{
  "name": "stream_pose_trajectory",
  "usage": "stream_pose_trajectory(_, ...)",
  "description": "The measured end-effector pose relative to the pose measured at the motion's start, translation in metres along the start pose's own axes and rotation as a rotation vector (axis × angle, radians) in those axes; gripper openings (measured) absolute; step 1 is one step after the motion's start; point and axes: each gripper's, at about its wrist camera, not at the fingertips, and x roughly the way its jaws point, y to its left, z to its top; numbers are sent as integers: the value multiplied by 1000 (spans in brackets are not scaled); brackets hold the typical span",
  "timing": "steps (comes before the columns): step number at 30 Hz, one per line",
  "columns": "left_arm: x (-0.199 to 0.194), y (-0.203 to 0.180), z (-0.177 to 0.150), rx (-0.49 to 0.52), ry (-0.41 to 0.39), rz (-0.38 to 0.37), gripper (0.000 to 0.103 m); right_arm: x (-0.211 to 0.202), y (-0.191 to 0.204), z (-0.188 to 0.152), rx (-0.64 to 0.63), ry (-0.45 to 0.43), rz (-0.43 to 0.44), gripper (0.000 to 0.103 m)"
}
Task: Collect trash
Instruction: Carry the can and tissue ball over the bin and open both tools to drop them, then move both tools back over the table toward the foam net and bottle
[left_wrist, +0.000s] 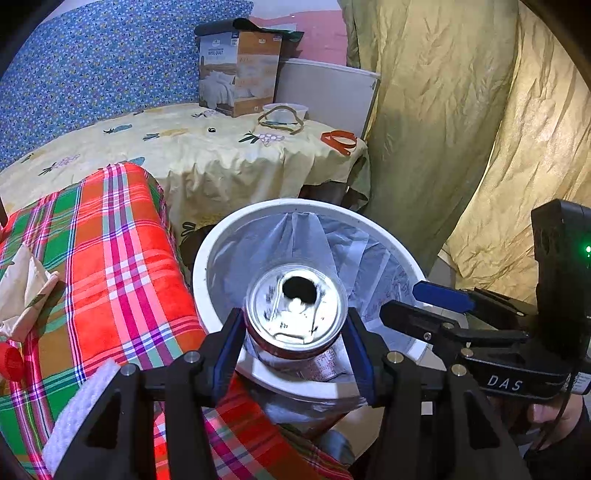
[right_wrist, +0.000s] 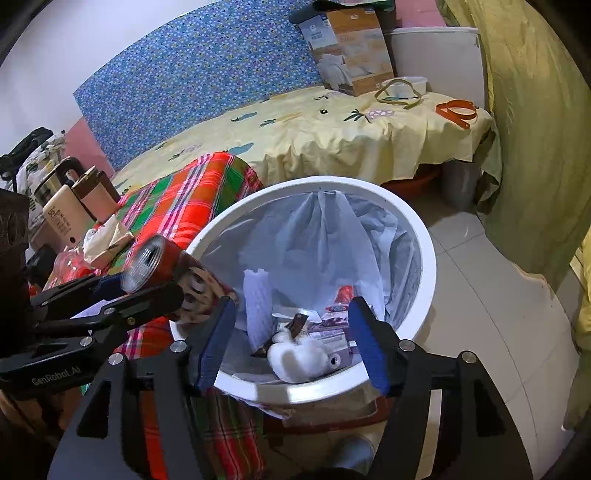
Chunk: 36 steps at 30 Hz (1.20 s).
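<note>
Red can (left_wrist: 295, 314): our left claw (left_wrist: 293, 332) grips it over the white bin (right_wrist: 424, 251).
Right claw (right_wrist: 291, 343): ours, wide apart, empty.
Beside bin: plaid table (left_wrist: 122, 266).

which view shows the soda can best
The left wrist view: the can fills the centre, open top facing the camera, clamped between the left hand-held gripper pads over the white bin. The right wrist view shows it only from the side, at the left edge.
</note>
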Motion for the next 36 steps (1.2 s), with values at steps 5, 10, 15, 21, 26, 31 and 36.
stream_pose_trajectory(5, -16, 0, 0, 2, -41, 0, 56, -8, 1, -1, 2, -16, -7, 65)
stream_pose_trajectory(10, -30, 4, -8, -20, -58, 7, 56, -19, 7, -6, 10, -32, 25, 65)
stream_pose_trajectory(15, -47, 8, -22, -41, -70, 33, 56, -29, 20, -14, 2, -34, 62, 65)
stream_pose_trajectory(21, -76, 15, -43, -59, -104, 69, 55, -41, 37, -22, -28, -59, 113, 65)
stream_pose_trajectory(26, -94, 22, -60, -82, -116, 96, 55, -44, 53, -28, -58, -58, 157, 65)
stream_pose_trajectory(31, -108, 27, -71, -102, -127, 119, 55, -44, 70, -34, -92, -42, 192, 65)
stream_pose_trajectory(36, -118, 35, -81, -123, -137, 139, 55, -46, 78, -38, -113, -35, 214, 65)
